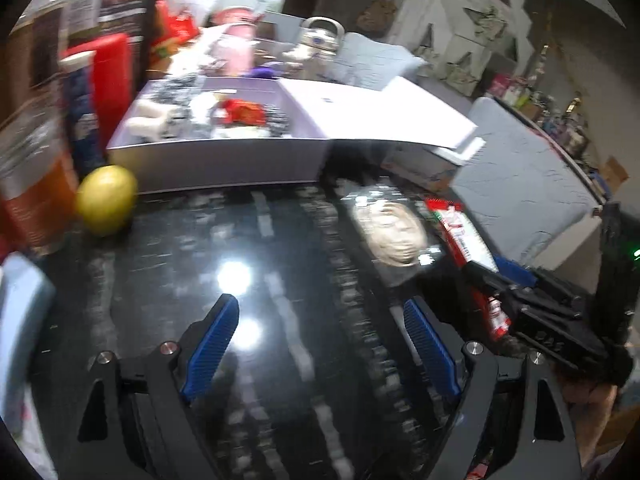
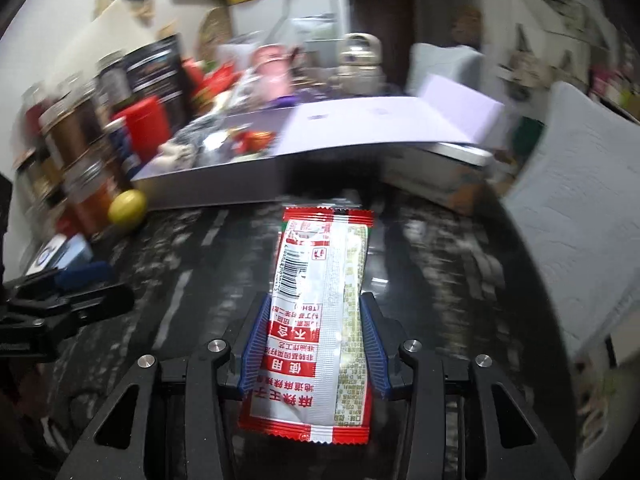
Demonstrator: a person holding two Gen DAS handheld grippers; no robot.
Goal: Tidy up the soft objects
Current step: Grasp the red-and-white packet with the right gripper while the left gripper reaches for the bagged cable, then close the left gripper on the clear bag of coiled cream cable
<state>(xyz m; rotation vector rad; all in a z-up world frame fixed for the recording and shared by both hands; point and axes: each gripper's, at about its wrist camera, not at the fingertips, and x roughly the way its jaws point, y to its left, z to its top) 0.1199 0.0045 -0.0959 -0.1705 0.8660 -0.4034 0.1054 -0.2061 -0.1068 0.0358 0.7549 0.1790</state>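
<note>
My right gripper (image 2: pixel 314 300) is shut on a red and white snack packet (image 2: pixel 320 240), its blue pads pressing the packet's two long sides above the glossy black table (image 2: pixel 440 264). In the left wrist view the same packet (image 1: pixel 460 232) sticks out of the right gripper (image 1: pixel 496 276) at the right. My left gripper (image 1: pixel 320 304) stands open over the bare table with nothing between its fingers. A clear pouch with a beige round piece (image 1: pixel 390 232) lies ahead of it. An open white box (image 1: pixel 224 160) at the back holds several soft items, among them a red wrapper (image 1: pixel 244 112).
A lemon (image 1: pixel 106 200) lies by the box's left corner. Jars and a red container (image 1: pixel 112 76) crowd the left edge. The box's lid (image 1: pixel 384 108) leans to the right. A white cushion (image 1: pixel 520 184) borders the table on the right.
</note>
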